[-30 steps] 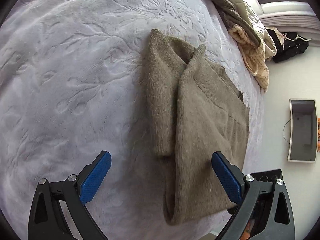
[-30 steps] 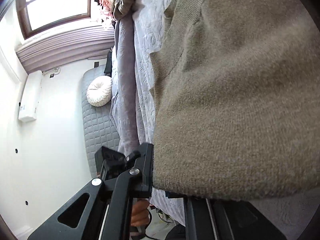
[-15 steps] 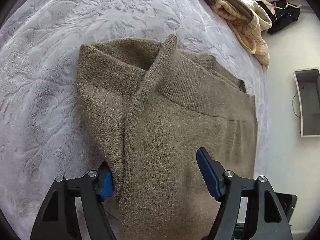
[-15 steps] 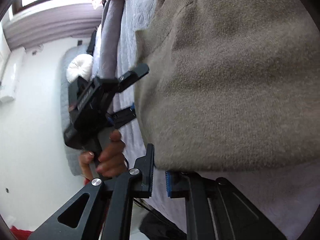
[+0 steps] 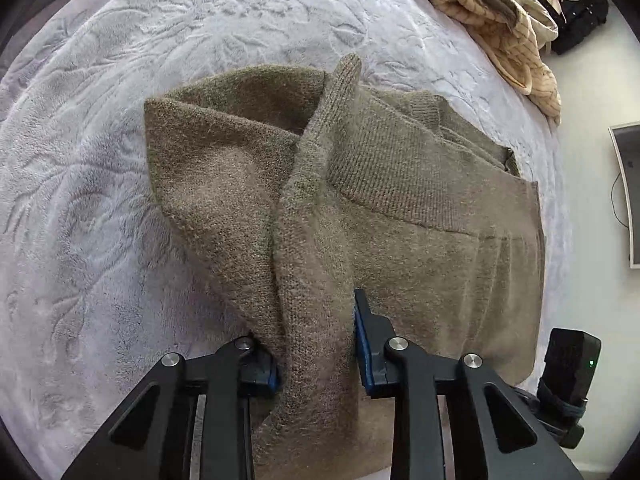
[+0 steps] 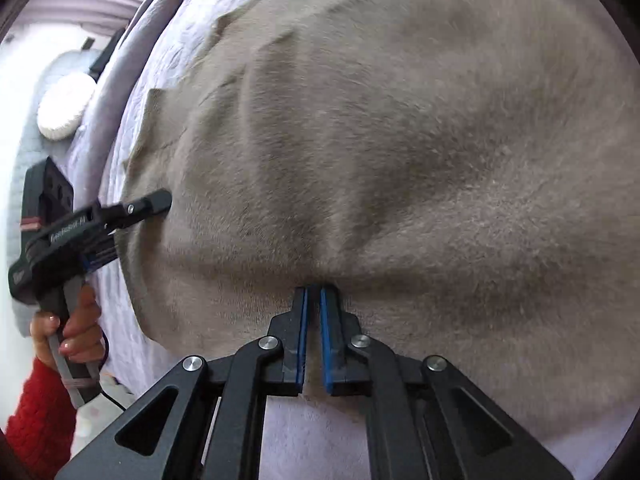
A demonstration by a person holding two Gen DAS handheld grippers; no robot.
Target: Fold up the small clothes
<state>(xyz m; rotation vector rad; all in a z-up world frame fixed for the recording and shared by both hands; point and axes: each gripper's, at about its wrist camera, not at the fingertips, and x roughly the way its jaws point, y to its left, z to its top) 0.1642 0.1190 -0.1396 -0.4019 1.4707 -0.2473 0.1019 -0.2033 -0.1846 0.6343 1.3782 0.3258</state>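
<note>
one olive-brown knitted sweater [image 5: 400, 208] lies partly folded on a pale lilac bedspread [image 5: 120, 160] with an embossed leaf pattern. its knit is fuzzy, with a ribbed band [image 5: 400, 176] running across the upper layer and a raised lengthwise fold down the middle. a ribbed tip sticks up at the far end of that fold.

the left gripper [image 5: 316, 344] has just been closing its jaws, and its blue pads now press on the raised fold from both sides, clamped on the cloth. the right gripper [image 6: 314, 292] has its pads drawn nearly together, pinching a small pucker of the sweater [image 6: 400, 140] at its near edge, where creases radiate from the pinch.

the sweater's right edge lies close to the side of the bed, beyond which the floor shows. wide bare bedspread stretches to the left and beyond the sweater. a heap of other clothes [image 5: 508, 20] sits near the far right corner of the bed, well apart from the sweater.

counted: one sweater, two grippers, one heap of clothes. in the right wrist view, a hand [image 6: 76, 324] with a red sleeve [image 6: 36, 420] holds the left gripper's handle.
</note>
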